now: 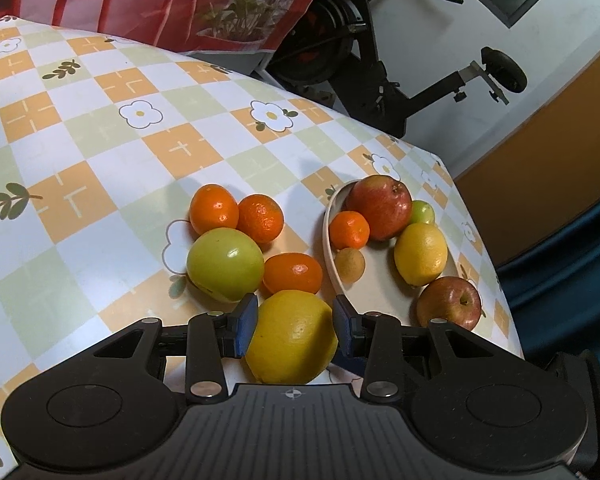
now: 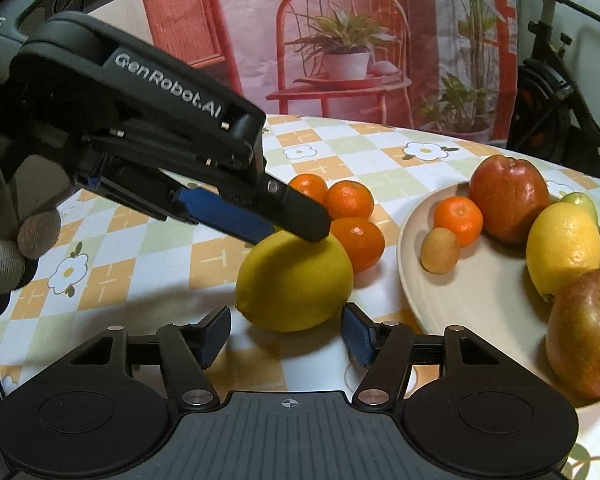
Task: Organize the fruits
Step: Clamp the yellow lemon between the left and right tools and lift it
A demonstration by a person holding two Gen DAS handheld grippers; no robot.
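The left tongs (image 1: 294, 320) are clenched on a large yellow lemon (image 1: 292, 338), their blue pads (image 1: 246, 324) pressed against both of its sides; the lemon sits low over the checked tabletop (image 1: 100, 140), whether touching it I cannot tell. In the right wrist view the same lemon (image 2: 294, 284) lies just ahead of the right tongs (image 2: 286, 332), which stand released, their pads either side of it and apart from its skin. A gloved hand (image 2: 4, 256) carries the left tool at the picture's left. Just beyond the lemon are a green apple (image 1: 224, 264) and three mandarins (image 1: 214, 209), bunched together on the tabletop. To their right a beige plate (image 1: 380, 292) holds a red apple (image 1: 380, 207), a mandarin, a small brownish fruit (image 1: 350, 265), a second lemon (image 1: 420, 254) and a small green fruit (image 1: 423, 212). Another red apple (image 1: 449, 307) sits at the plate's near rim.
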